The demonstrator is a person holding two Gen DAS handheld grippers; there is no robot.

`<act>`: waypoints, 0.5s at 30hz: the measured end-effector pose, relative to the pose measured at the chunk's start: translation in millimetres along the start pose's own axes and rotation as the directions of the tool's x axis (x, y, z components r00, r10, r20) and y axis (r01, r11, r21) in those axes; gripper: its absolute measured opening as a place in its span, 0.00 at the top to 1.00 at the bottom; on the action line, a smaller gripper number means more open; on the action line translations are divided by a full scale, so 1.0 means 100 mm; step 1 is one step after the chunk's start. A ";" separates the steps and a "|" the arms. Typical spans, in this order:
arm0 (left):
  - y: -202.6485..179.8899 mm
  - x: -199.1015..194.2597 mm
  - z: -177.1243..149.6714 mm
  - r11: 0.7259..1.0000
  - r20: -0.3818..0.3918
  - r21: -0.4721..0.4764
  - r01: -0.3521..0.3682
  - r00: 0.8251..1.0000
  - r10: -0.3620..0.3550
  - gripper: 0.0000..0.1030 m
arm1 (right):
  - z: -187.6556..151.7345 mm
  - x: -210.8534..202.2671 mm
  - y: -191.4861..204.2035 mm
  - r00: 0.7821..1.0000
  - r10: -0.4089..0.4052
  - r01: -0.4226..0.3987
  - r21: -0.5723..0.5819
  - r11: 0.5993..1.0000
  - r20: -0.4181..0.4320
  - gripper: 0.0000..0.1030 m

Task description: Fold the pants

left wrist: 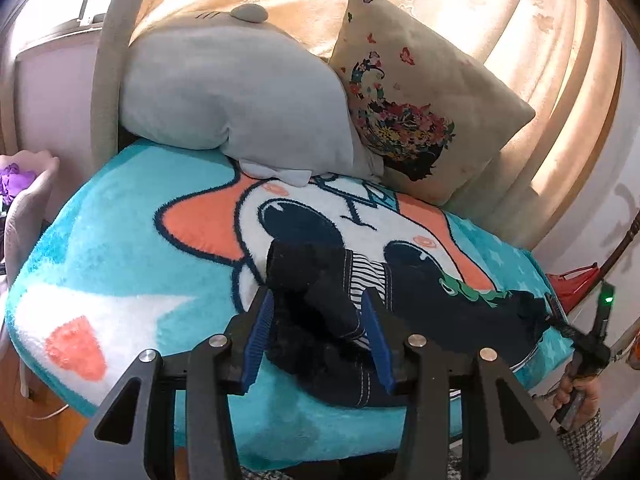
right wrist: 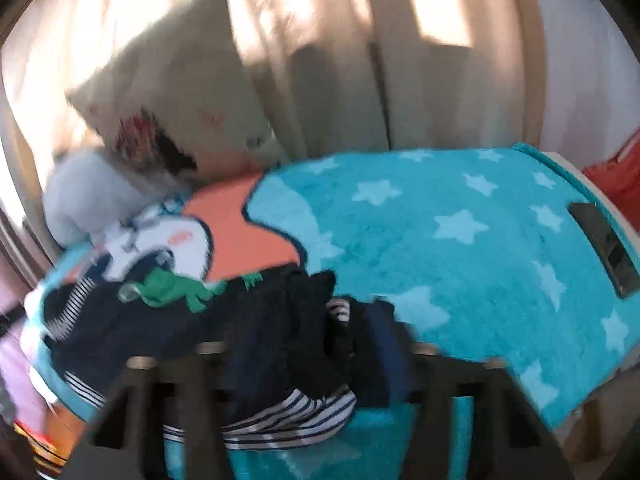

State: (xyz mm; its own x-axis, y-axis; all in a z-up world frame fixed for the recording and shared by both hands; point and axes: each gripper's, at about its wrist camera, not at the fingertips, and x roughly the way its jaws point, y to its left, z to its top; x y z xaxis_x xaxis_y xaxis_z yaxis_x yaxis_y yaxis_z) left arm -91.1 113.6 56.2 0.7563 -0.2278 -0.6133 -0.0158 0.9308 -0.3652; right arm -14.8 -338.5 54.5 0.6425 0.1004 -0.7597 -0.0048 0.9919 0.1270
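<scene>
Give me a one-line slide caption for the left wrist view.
Left gripper straddles bunched navy pants on a teal blanket, pillows behind.

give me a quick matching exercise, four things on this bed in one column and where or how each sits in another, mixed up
1. dark navy pants with green dinosaur patch
2. grey plush pillow
3. beige cushion with flower print
4. dark flat phone-like device

A. propped against the curtain
B. near the blanket's right edge
C. bunched between the left gripper's blue pads
D. at the head end, left of the cushion

Pairs: 1-C, 2-D, 3-A, 4-B

Your bed (left wrist: 132, 208) carries a turquoise blanket, dark pants (left wrist: 420, 312), two pillows, and seemingly a remote (right wrist: 604, 248).
</scene>
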 end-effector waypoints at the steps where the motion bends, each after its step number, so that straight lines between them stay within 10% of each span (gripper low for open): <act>1: 0.00 0.01 0.00 1.000 -0.002 -0.002 0.000 1.000 0.000 0.56 | -0.02 0.07 0.01 0.999 0.006 -0.006 -0.002 1.000 -0.032 0.92; 15: 0.25 0.20 0.01 0.994 -0.058 -0.109 0.026 0.998 -0.033 0.51 | -0.23 -0.15 -0.48 1.000 0.011 -0.006 0.167 0.986 -0.028 0.89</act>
State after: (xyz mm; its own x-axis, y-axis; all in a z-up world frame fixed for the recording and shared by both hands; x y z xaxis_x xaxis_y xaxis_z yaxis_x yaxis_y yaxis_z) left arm -76.0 132.9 35.6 0.7173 -0.2743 -0.6405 -0.0671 0.8877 -0.4554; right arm -41.4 -385.8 45.5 0.6205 0.1133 -0.7760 0.1194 0.9643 0.2363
